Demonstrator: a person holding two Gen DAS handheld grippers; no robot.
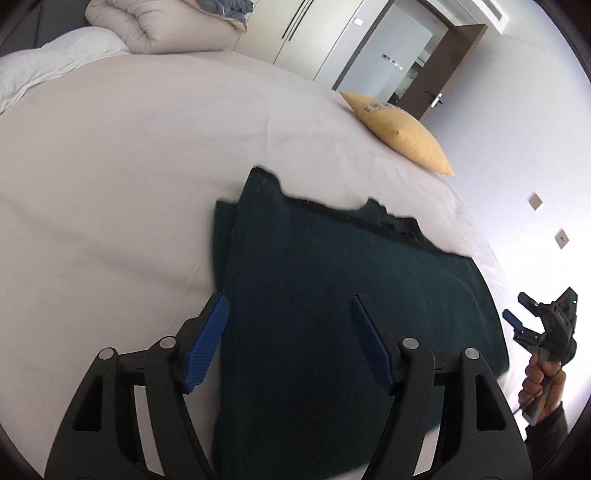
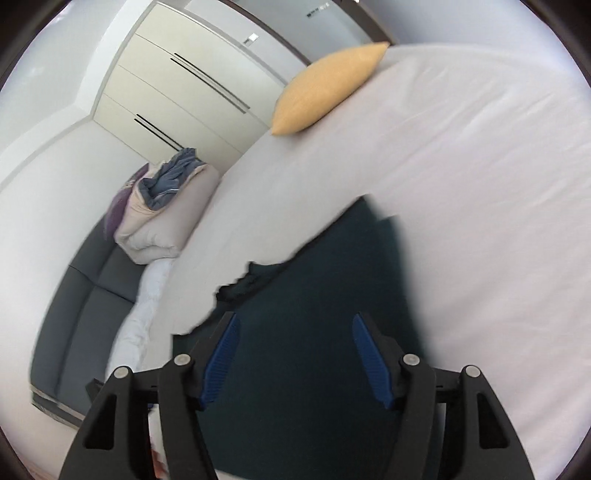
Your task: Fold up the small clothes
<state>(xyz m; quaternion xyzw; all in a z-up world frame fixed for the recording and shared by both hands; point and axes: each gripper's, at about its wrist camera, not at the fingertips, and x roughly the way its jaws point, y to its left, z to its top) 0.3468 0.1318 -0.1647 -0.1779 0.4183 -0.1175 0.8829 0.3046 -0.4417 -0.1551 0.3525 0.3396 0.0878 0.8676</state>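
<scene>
A dark teal garment lies partly folded on the white bed; it also shows in the right wrist view. My left gripper hovers open over its near left part, with nothing between the blue pads. My right gripper is open above the garment's other side and holds nothing. In the left wrist view the right gripper shows at the far right, held by a hand beyond the garment's right edge, jaws apart.
A yellow cushion lies at the bed's far edge, also in the right wrist view. A rolled beige duvet and a white blanket sit at the head end. Wardrobes and a door stand beyond.
</scene>
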